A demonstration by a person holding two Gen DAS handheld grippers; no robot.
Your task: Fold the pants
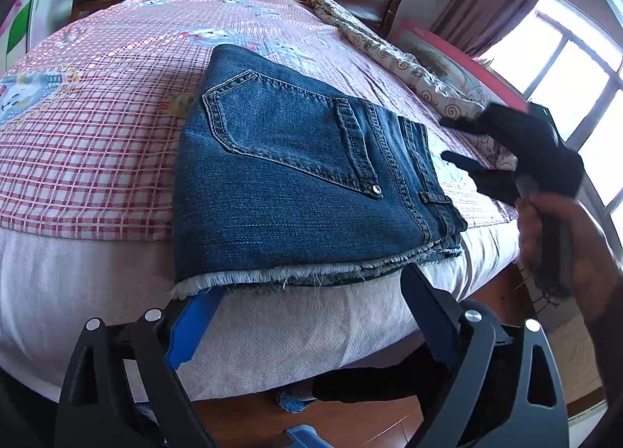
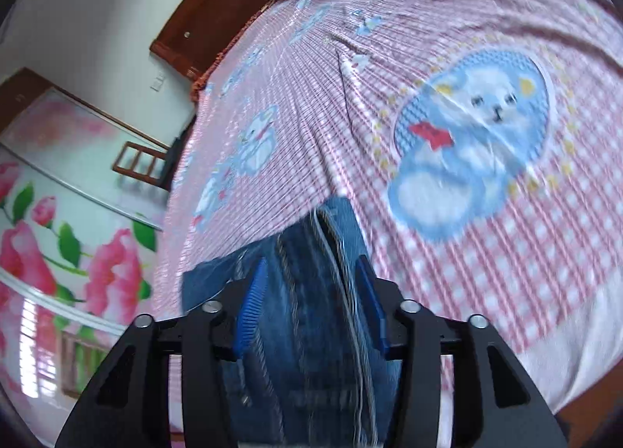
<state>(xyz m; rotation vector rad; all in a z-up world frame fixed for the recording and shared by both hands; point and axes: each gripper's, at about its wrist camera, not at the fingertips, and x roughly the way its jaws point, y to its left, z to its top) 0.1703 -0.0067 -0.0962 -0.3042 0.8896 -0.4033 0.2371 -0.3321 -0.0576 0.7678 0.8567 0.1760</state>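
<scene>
Left claw: the left claw (image 1: 311, 284) is wide open with nothing between the fingers. It sits low at the bed's near edge, its tips just short of the frayed hem (image 1: 249, 277).
Right claw: the right claw (image 2: 311, 304) shows denim filling the gap between its blue pads in its own view. The other view shows it beside the waistband end with bedsheet visible between its fingers, so I cannot tell whether it is clamped or only passing over.
Pants: the pants (image 1: 303, 160) lie folded into a compact block, back pocket up, on the checked sheet of the bed (image 1: 97, 136), with the hem hanging right at the mattress edge.
Risk – slide: the stack sits so near the edge that a nudge from the left claw could push it off or spill the layers.
Risk – partial pinch: several layers show at the hem; closing on the top ones alone would likely peel the fold open.
Risk – drag: if the right claw does hold the waistband, a pull would skew the block (denim is stiff, so the whole stack would turn).
Hidden: the underside layers and the far edge of the fold.
Hard to make out: the right wrist view is motion-blurred, so seams and pad contact are smeared – and the hand (image 1: 564, 245) holding that claw is a dark blur.
</scene>
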